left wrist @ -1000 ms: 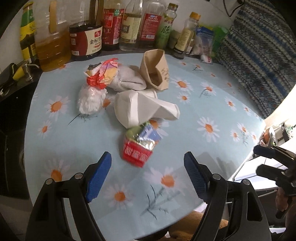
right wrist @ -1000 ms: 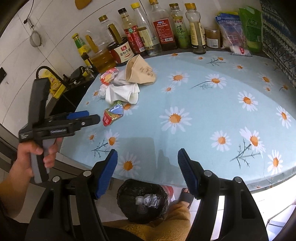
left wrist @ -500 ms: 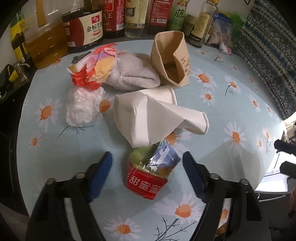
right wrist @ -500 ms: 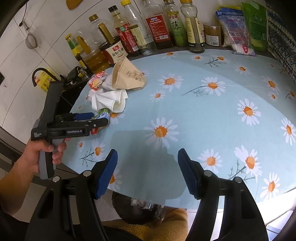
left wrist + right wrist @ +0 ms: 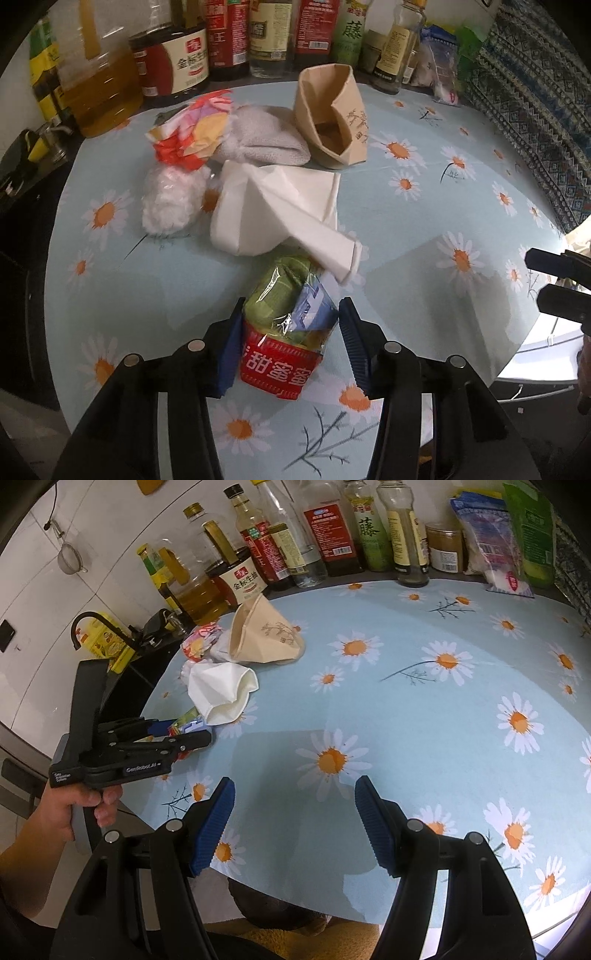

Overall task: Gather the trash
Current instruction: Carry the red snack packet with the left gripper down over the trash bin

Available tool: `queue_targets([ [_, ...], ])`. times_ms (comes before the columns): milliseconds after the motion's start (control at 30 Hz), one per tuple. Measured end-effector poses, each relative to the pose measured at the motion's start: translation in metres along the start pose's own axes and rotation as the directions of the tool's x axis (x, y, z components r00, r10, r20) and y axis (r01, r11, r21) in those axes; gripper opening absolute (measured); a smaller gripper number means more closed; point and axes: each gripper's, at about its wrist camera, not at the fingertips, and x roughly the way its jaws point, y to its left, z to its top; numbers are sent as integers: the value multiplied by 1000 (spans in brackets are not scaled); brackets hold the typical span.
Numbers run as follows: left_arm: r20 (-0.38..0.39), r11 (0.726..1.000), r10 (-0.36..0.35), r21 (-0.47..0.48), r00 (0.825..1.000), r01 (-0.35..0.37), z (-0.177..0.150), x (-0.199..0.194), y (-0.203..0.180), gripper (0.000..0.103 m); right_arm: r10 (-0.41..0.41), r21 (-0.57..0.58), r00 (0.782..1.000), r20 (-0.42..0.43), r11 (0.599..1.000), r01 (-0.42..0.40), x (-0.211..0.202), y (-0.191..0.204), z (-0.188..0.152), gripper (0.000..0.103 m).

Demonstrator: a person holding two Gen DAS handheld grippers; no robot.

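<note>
A round table under a pale blue cloth printed with white and orange daisies [image 5: 424,236] fills both views, with a row of oil and sauce bottles [image 5: 295,539] standing along its far edge. Near that row lies the heap of trash: a flattened brown paper bag [image 5: 332,118] lying on its side, a crumpled white paper sheet [image 5: 280,210] in front of it, a grey cloth bundle [image 5: 262,140], a scrunched multicoloured wrapper [image 5: 192,133] and a wad of clear white plastic [image 5: 170,203]. Nearest the table's edge lies a small crushed red snack packet with green and blue wrappers stuffed in it [image 5: 284,332]. The left gripper [image 5: 290,343], held in the person's hand [image 5: 79,808], has just been closing its jaws, and the blue pads now stand on either side of the red packet, the left pad against it and the right one just beside it. The right gripper [image 5: 293,823] hangs over the near table edge with its fingers well apart and nothing between them.
</note>
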Motion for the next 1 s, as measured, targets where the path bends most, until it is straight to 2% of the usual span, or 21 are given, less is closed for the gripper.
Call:
queue_targets([
  [200,19,997,11,-74,1000,-10,-19,-20,12,47,25,-59,999,-22,998,-26,13,17,9,67],
  [500,67,984,35,-179,997,-23,-48,-53,29,47,57,-218,996,-64,974,-69,43,60,35,67],
  [767,112,952,69,-304,991,-32,-79,-80,40,47,40,-354,992,-124,932,-82,78,91,54,67],
  [1000,114,924,114,-378,987,-63,-100,-92,45,47,27,-431,989,-148,898,-88,102,107,69,67],
])
